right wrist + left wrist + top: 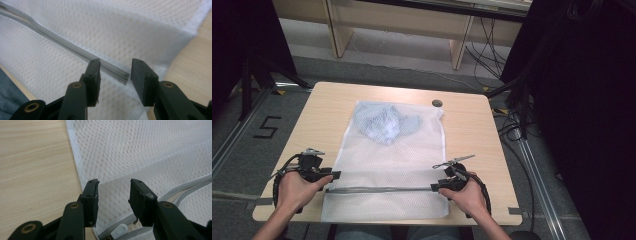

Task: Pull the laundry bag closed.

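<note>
Pale wood table (312, 120) in a lab-type room, grey floor w/ cables off to the right, and a white mesh laundry bag (392, 155) lies flat down the middle of it. Blue garment (387, 122) is bunched inside at the far end, well away from the zipper (382, 189), which runs across the near end of the bag.

Left hand-held gripper (334, 175) sits at the bag's left edge, right at the zipper's end. Left gripper view: jaws spread apart, nothing between them yet, mesh and the bag's hem (75, 157) below, and a small white zipper pull (119, 231) lying just under the gripper (113, 192). Looks like the pull is parked at this end.

Right hand-held gripper (434, 187) mirrors it at the opposite end. Right gripper view: jaws also spread, grey zipper tape (75, 48) running diagonally in and ending roughly between the tips (115, 72), approx lined up for a pinch but not closed on it.

Why this setup? My read: one gripper anchors the fabric at one end so the mesh stays taut, while the other takes the pull and runs it along. Zipper looks shut across the middle. Near edge of the bag overhangs the table front slightly, so there's slack to lift.
</note>
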Available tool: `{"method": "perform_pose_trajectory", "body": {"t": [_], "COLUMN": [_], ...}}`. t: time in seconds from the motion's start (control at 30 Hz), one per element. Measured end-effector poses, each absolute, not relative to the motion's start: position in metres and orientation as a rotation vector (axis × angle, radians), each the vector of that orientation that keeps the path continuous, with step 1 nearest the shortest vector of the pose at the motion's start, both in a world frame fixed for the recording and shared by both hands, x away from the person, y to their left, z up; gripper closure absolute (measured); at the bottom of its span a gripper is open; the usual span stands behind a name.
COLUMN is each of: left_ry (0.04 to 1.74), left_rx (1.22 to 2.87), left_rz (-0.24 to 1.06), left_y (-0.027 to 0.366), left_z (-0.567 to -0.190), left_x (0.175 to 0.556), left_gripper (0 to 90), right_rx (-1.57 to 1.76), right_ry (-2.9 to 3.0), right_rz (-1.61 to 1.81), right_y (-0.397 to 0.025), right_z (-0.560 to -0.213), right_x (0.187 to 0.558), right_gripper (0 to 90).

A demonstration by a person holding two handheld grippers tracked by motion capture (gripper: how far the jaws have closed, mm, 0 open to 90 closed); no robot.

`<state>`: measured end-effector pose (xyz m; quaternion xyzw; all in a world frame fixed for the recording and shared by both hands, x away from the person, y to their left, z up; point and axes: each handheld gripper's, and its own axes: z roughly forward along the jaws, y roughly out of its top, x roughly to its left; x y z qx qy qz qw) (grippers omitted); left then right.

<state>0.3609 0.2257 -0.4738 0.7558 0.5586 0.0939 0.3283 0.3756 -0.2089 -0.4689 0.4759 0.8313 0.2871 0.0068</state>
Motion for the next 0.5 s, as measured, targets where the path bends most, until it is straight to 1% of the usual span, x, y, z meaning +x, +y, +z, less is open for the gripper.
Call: {"method": "perform_pose_trajectory", "body": {"t": [0.07,0.1,0.17,0.2,0.23,0.27,0.3,0.33,0.37,0.5], "left_ry": [1.461,1.462,1.498,1.518,1.529,1.522,1.534,1.547,1.582,1.597], "left_rx": [1.992,1.99,2.008,1.988,1.991,2.042,2.055,2.059,2.036,2.059], "left_rz": [0.23,0.241,0.24,0.247,0.245,0.224,0.225,0.212,0.193,0.148], "left_y": [0.227,0.229,0.235,0.236,0.237,0.24,0.24,0.239,0.237,0.237], "left_z": [-0.474,-0.475,-0.475,-0.475,-0.476,-0.475,-0.477,-0.48,-0.481,-0.482], "left_x": [0.36,0.358,0.355,0.354,0.354,0.354,0.354,0.355,0.354,0.353], "left_gripper": [62.5,62.5,72.0,79.4,81.9,83.5,83.5,86.9,86.9,89.5], "right_rx": [1.476,1.476,1.439,1.374,1.337,1.299,1.299,1.239,1.239,1.183], "right_ry": [2.605,2.605,2.621,2.66,2.671,2.691,2.691,2.735,2.735,2.769], "right_rz": [0.905,0.905,0.963,1.016,1.042,1.052,1.052,1.063,1.063,1.078], "right_y": [-0.205,-0.205,-0.197,-0.187,-0.18,-0.174,-0.174,-0.157,-0.157,-0.129], "right_z": [-0.467,-0.467,-0.462,-0.459,-0.457,-0.456,-0.456,-0.451,-0.451,-0.447], "right_x": [0.374,0.374,0.372,0.372,0.371,0.37,0.37,0.368,0.368,0.365], "right_gripper": [61.5,61.5,63.7,64.9,65.4,65.9,65.9,67.1,67.1,67.5]}}
